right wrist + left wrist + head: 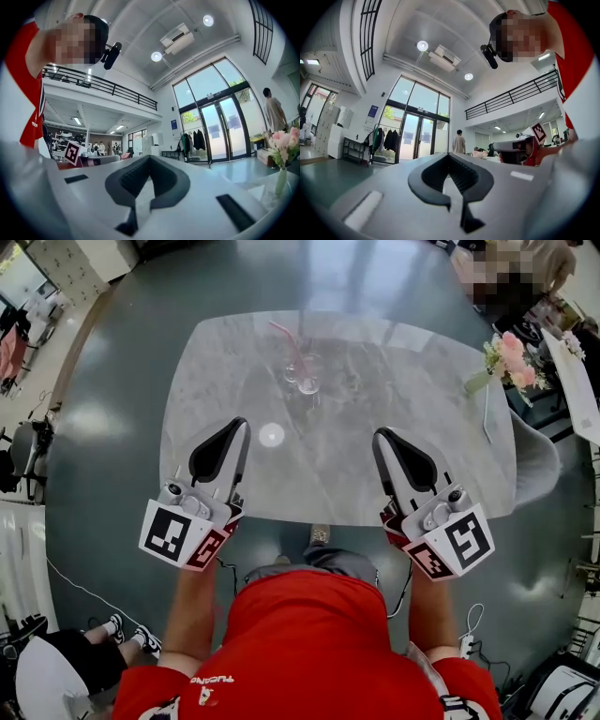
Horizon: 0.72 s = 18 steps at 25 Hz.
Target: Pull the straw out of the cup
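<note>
A clear glass cup (305, 374) stands at the far middle of the marble table (450, 456), and a pink straw (285, 337) leans out of it to the upper left. My left gripper (242, 424) hovers over the table's near left part, well short of the cup, shut and empty. Over the near right part is my right gripper (381, 434), also shut and empty. In the left gripper view the jaws (449, 156) meet at the tips; in the right gripper view the jaws (149, 157) do the same. Neither gripper view shows the cup.
A vase of pink flowers (508, 358) stands at the table's far right corner, also seen as flowers (284, 144) in the right gripper view. A grey chair (538, 461) sits beside the right edge. A person (459, 141) stands by the glass doors.
</note>
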### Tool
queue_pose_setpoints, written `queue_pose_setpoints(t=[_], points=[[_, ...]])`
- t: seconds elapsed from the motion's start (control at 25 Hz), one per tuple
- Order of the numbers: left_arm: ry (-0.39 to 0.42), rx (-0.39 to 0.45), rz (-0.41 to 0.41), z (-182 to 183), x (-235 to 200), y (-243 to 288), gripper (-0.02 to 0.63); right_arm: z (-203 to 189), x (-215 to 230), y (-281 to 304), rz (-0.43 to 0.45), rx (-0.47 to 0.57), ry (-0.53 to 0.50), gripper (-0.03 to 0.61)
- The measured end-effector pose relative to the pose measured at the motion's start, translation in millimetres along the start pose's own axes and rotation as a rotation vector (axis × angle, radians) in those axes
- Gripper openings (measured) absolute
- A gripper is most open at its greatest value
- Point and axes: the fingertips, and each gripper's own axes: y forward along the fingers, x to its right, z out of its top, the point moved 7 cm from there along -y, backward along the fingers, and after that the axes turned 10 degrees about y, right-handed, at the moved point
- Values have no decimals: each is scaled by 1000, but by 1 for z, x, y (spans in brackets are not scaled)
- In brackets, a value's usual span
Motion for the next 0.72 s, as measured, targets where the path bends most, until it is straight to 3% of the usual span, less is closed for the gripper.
queue_pose_setpoints(t=[0.4,0.72], points=[[-5,-48,52,-18,2,54,5,1,54,13,66,-31,6,0],[-18,-111,37,-40,-20,81,5,-7,69,42,49,-55,-1,0]])
